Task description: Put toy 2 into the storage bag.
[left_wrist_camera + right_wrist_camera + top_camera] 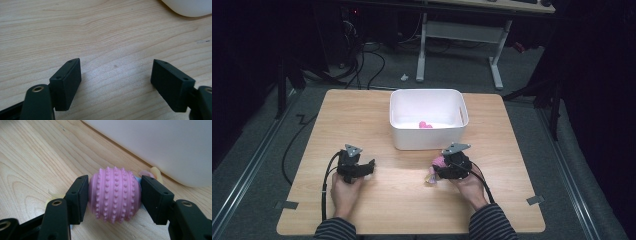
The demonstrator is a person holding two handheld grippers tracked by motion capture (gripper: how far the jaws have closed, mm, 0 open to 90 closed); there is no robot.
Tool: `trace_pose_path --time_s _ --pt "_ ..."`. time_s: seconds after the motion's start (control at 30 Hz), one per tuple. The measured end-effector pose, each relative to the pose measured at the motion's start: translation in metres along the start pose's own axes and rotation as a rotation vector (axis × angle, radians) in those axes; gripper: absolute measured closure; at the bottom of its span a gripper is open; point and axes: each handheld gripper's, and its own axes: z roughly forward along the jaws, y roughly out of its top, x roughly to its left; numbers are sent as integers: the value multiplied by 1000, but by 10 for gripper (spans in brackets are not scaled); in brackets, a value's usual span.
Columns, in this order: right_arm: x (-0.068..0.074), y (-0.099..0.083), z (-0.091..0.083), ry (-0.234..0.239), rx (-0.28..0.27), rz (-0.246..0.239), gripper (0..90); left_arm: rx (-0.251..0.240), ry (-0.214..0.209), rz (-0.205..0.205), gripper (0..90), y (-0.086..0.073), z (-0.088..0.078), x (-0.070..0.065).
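Observation:
A pink studded ball point(114, 195) sits squeezed between the two black jaws of my right gripper point(114, 197); from above, the pink ball point(439, 161) shows at the tip of that gripper point(443, 166), low over the wooden table point(412, 200) in front of the white bin point(429, 140). A pale yellow and blue piece point(156, 173) pokes out behind the ball. My left gripper point(366, 168) rests on the table at the left, and in its own view its jaws point(116, 82) stand wide apart over bare wood.
The white bin point(160, 147) stands just beyond the ball, with a second pink object point(425, 125) lying inside it. Its corner point(187, 7) shows at the top right of the left gripper view. Floor cables and a desk frame point(462, 45) lie behind the table.

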Motion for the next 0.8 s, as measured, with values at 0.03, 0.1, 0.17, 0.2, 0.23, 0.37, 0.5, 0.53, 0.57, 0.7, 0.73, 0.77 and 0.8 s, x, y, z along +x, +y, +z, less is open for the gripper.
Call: trace_pose_path --time_s 0.03,0.1,0.17,0.2,0.23,0.37,0.5,0.53,0.57,0.7,0.73,0.77,0.8 --pt "0 -2 -4 13 -27 9 420 1 0 1 240 0 0 0" --pt "-1 -3 -6 18 -34 11 420 0 -2 0 242 0 -1 0" --pt "-2 -3 -9 27 -34 14 420 0 -1 0 242 0 -1 0" --pt "-3 -3 -10 31 -31 19 421 0 -1 -1 242 0 0 0" --pt "-3 -3 -10 31 -31 19 421 0 -1 -1 245 0 0 0" --pt "-4 -4 -17 43 -40 20 420 0 -2 -2 248 0 -1 0" --pt "-7 -7 -23 88 -59 47 419 -1 -3 -4 249 -1 -1 0" --pt "-8 -8 -24 97 -59 53 419 -4 0 -6 253 -1 -1 0" --pt "-8 -8 -26 98 -55 54 418 -4 0 -6 258 -1 -1 0" --pt "-11 -9 -36 111 -76 76 418 -7 -6 -13 260 -1 -1 1" --pt "-12 -10 -39 114 -83 78 418 -7 -7 -11 259 -1 -1 1" --pt "-12 -10 -39 114 -83 78 418 -7 -7 -11 258 -1 -1 1" --pt "-13 -9 -41 116 -88 80 418 -7 -9 -9 258 -1 -1 1"
